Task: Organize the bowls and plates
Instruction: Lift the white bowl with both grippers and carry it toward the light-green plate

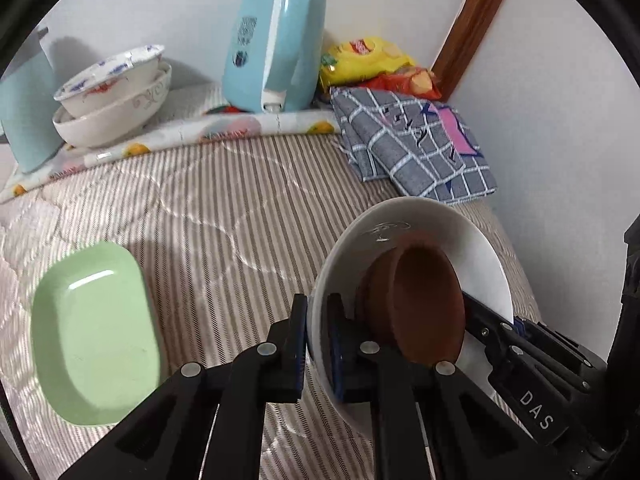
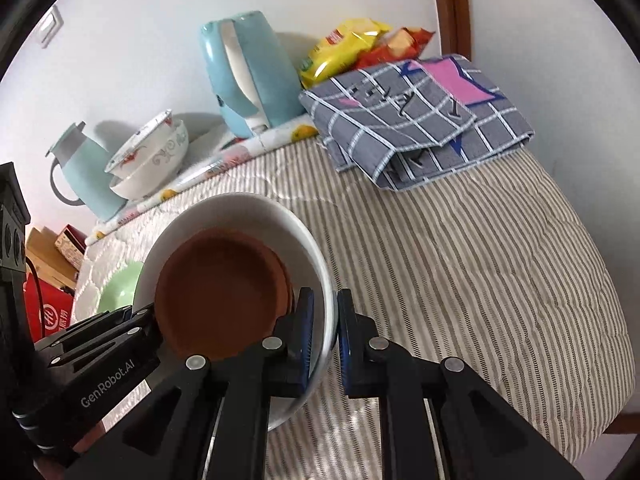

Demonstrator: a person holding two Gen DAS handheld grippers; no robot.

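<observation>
A white bowl point(image 1: 404, 228) holds a small brown dish point(image 1: 424, 300). My left gripper point(image 1: 318, 320) is shut on the bowl's near-left rim. My right gripper point(image 2: 325, 320) is shut on the opposite rim of the same white bowl point(image 2: 240, 208), with the brown dish point(image 2: 220, 292) inside it. The right gripper also shows in the left wrist view point(image 1: 520, 344). A green oblong plate point(image 1: 96, 332) lies on the striped bedspread to the left; its edge shows in the right wrist view point(image 2: 116, 292). Two patterned bowls point(image 1: 112, 92) sit stacked at the back left.
A light blue kettle point(image 1: 276, 44), a blue thermos point(image 2: 84, 172), snack bags point(image 1: 368, 60) and a folded checked cloth point(image 1: 412, 144) line the back by the wall. A wooden post point(image 1: 472, 20) stands at the corner. Boxes point(image 2: 52, 280) lie beyond the bed's left edge.
</observation>
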